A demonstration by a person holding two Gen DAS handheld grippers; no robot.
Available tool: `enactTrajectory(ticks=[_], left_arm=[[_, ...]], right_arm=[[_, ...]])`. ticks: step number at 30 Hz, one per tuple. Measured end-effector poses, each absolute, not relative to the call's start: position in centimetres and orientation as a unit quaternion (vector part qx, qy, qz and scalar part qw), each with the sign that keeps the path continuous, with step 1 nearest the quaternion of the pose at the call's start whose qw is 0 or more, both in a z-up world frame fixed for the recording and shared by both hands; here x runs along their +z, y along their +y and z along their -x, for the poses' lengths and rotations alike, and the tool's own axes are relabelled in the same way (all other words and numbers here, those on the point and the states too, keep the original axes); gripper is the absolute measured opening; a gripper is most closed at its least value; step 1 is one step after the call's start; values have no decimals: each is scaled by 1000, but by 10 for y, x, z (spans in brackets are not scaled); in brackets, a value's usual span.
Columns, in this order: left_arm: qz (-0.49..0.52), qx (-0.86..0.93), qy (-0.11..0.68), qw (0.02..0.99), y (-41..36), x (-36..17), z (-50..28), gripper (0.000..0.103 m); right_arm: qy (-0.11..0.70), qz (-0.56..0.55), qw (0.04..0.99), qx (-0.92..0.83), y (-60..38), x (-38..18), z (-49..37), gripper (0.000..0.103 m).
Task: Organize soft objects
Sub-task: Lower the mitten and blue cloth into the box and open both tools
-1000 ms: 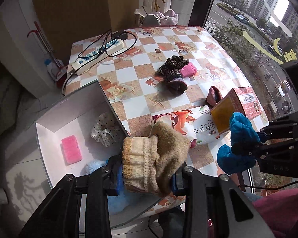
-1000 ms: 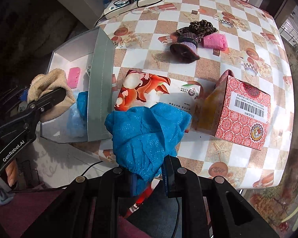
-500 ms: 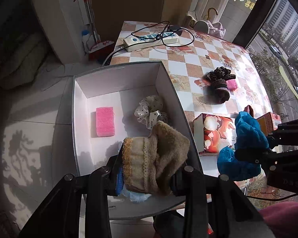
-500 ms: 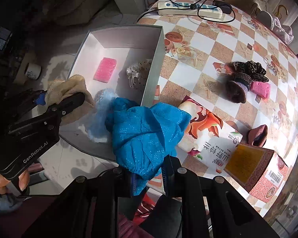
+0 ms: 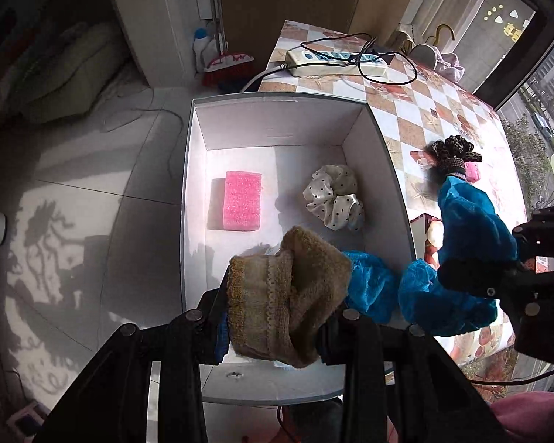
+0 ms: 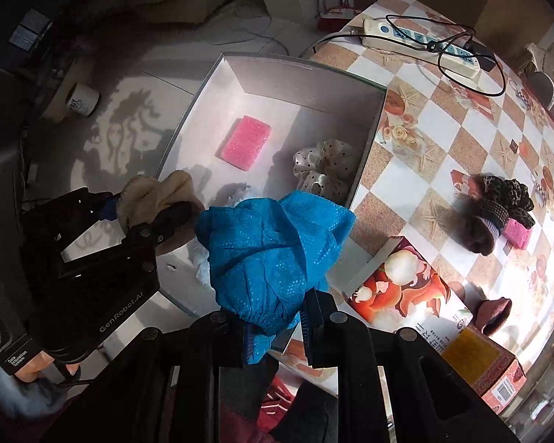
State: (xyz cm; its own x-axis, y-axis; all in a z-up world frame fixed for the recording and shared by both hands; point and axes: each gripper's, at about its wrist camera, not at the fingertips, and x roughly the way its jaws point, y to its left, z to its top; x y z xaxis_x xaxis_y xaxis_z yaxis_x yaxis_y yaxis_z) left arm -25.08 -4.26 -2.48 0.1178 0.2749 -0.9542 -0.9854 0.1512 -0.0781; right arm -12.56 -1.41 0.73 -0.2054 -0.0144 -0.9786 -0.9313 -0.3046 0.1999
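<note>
There were two pink sponges (image 6: pixel 246 142) (image 6: pixel 517 233), one in the box (image 6: pixel 306 70). Two printed cartons (image 6: pixel 406 288) (image 6: pixel 487 369) lay on the table (image 6: pixel 443 147). One power strip (image 6: pixel 421 42) sat there.

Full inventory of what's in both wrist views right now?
White open cardboard box: 1, beside the table edge.
Pink rectangular sponge: 1, inside box.
White polka-dot fabric scrunchie: 1, inside box.
Blue crinkled cloth: 1, in box.
Dark scrunchie pile with small pink sponge: on checkered table.
White power strip: 1, table far end.
Printed orange carton: 1, table.
Red patterned box: 1, table near edge.
Left gripper: jaws gripping beige knitted sock.
Right gripper: jaws gripping blue sequinned cloth.
</note>
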Motion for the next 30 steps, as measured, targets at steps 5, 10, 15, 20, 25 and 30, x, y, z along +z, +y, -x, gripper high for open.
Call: enactTrajectory(ticks=[5,10,15,20,25,30], left_arm=[[416,507,433,618,-43,-29,252,39],[419,506,437,615,-43,-31,253,39],[424,503,439,612,-44,-34,255,39],[426,503,442,608,-45,-36,256,39],[427,503,441,609,-45,-36,256,40],[430,498,433,616,-46,-33,253,64]], right_arm=[[453,515,364,630,-5,10,136,21],[455,512,361,632,1,11,144,21],[453,514,358,634,4,10,149,21],[457,513,357,633,6,7,151,21],[458,513,358,632,8,5,151,21],[458,509,362,632,10,5,151,21]])
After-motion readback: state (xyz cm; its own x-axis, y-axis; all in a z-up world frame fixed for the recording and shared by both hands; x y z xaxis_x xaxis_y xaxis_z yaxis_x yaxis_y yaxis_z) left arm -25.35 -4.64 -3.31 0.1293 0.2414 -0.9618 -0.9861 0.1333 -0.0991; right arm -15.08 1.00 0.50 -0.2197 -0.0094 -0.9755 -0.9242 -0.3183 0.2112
